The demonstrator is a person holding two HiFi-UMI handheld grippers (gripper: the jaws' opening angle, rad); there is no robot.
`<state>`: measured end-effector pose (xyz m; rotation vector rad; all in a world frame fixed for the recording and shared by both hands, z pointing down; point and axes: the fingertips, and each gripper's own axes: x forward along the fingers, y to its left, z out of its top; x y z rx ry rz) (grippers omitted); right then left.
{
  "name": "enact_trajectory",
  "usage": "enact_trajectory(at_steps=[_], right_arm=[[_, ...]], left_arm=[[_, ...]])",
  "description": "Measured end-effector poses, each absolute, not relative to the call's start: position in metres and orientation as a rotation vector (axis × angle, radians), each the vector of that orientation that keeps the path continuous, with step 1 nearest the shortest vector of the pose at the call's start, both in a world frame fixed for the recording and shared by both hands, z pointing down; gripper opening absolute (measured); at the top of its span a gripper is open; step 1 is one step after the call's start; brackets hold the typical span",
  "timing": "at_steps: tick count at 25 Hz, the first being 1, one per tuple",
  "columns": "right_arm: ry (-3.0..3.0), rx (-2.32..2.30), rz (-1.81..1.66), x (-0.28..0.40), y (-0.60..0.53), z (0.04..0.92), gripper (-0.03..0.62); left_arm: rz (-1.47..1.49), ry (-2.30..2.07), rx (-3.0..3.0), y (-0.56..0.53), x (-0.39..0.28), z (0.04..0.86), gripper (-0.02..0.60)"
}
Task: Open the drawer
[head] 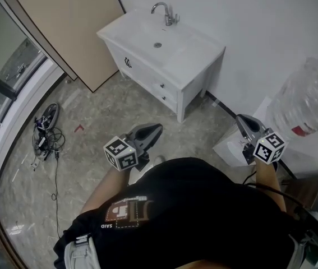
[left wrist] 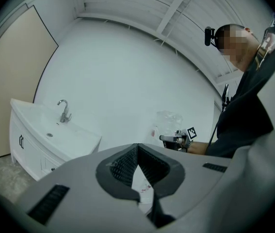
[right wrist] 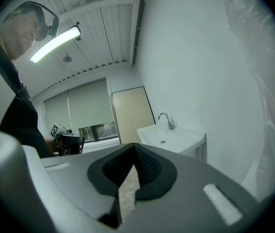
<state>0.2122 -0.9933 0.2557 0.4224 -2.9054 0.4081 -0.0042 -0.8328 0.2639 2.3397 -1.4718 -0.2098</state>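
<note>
A person in a black top [head: 198,206] is standing on a marbled grey floor [head: 86,111], facing a white vanity cabinet with a built-in basin [head: 142,72] that is standing against a white wall [head: 248,21]. A curved chrome tap [head: 167,13] is rising from the back of the basin. On the cabinet's front, a white drawer with a small dark handle [head: 162,86] is sitting flush with the face, shut.

The left tool [head: 156,129] is hanging level in front of the person's body, well short of the cabinet, and its jaws are resting closed, tip to tip, with nothing between them. The right tool [head: 240,118] is hanging off to the right, tipping slightly down, near the wall; its jaws are also pressing together on nothing. The two tools are well apart from each other and neither is touching the cabinet.

A beige flat panel [head: 69,21] is leaning against the wall to the left of the cabinet. A tangle of black cables [head: 45,133] is lying on the floor by the window side. A large clear plastic water bottle [head: 310,100] is standing at the right, beyond the right tool.
</note>
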Motion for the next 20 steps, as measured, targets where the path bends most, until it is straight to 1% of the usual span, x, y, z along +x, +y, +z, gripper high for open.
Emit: enact_trajectory(at_steps=[5, 15, 20], right_arm=[[-2.894, 0.460, 0.382, 0.157, -1.011, 0.252, -0.002], [-2.863, 0.616, 0.359, 0.051, -1.057, 0.234, -0.002], [-2.863, 0.572, 0.340, 0.002, -1.072, 0.239, -0.002]], left_arm=[[-0.259, -1.431, 2.360, -0.861, -0.059, 0.274, -0.002], [-0.262, -1.311, 2.430, -0.935, -0.185, 0.272, -0.002], [-0.277, -1.304, 2.401, -0.954, -0.223, 0.296, -0.002]])
